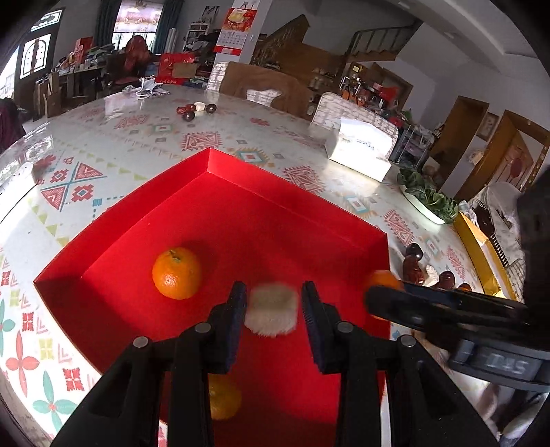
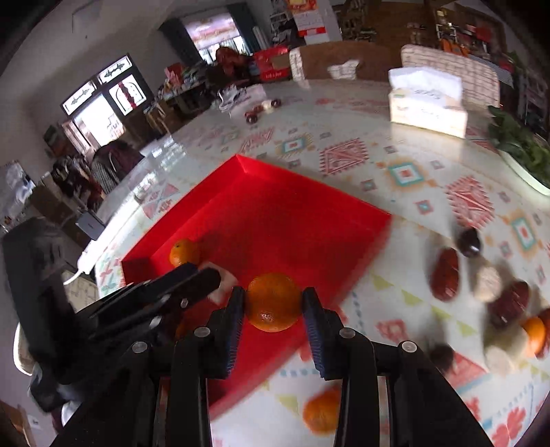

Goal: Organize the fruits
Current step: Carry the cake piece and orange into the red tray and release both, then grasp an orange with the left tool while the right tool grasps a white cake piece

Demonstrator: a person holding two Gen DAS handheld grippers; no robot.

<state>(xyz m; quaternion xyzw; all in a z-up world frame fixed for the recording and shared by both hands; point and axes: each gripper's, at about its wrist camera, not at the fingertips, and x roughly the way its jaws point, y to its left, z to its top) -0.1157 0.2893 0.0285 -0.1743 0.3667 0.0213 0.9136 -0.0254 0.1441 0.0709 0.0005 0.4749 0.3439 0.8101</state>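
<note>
No writing reads clearly: the print on the tissue box point(image 1: 361, 151) at 1 o'clock and on the wall calendar point(image 1: 233, 31) at 12 is too blurred. The left gripper point(image 1: 273, 306) holds a pale fuzzy fruit point(image 1: 271, 309) between its narrow jaws above the red tray point(image 1: 292, 206), a loose orange point(image 1: 177, 273) at its 9 o'clock. The right gripper point(image 2: 273, 304) clamps another orange point(image 2: 273, 302) over the tray's near edge; dark and pale fruits point(image 2: 481, 278) lie on the table point(image 2: 395, 172) at its 3 o'clock
</note>
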